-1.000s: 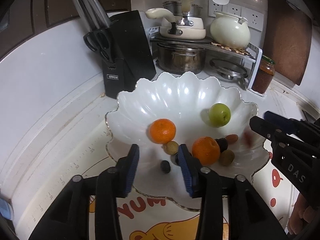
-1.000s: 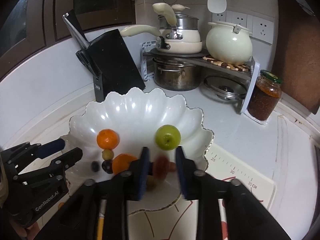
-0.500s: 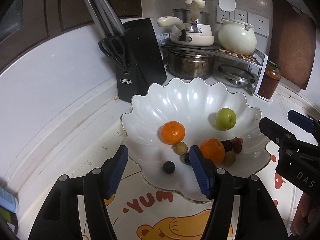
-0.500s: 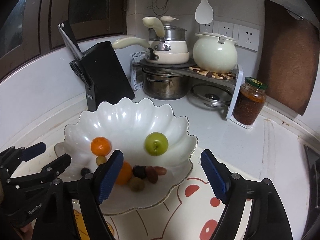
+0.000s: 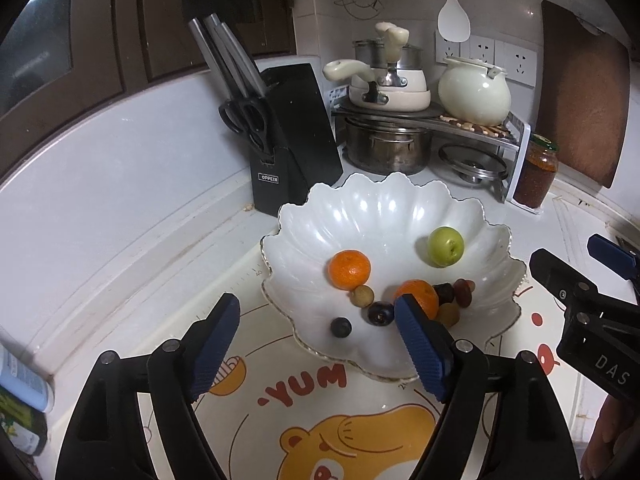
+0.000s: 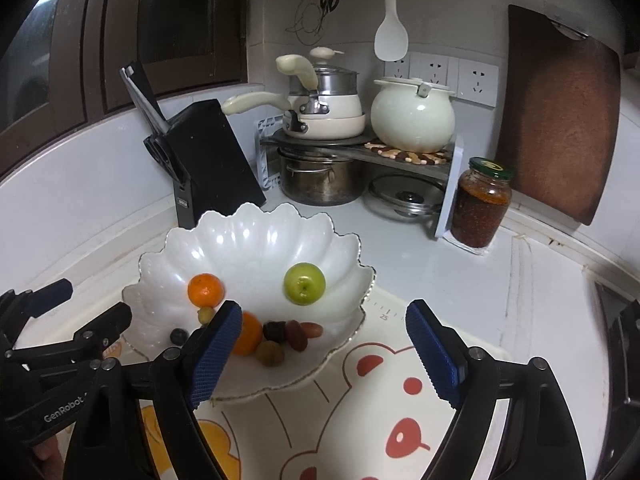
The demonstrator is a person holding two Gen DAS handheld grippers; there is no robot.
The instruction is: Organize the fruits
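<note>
Both claws have drawn back from the white scalloped bowl [image 5: 384,216] since a second ago, and their jaws have just been opening; the reddish fruit [image 6: 297,335] that was between the right claw's pads now lies in the bowl. The left claw [image 5: 320,344] hangs with jaws wide apart, nothing between them, over the near rim. In the bowl, left to right: a dark berry [image 5: 341,327], a mandarin [image 5: 349,269], a second mandarin [image 5: 416,294] among small brown fruits, and farther right a green apple [image 5: 445,247]. The right claw [image 6: 324,354] also stands wide apart and empty. The bowl sits on a cartoon mat [image 6: 360,420] on the surface.
</note>
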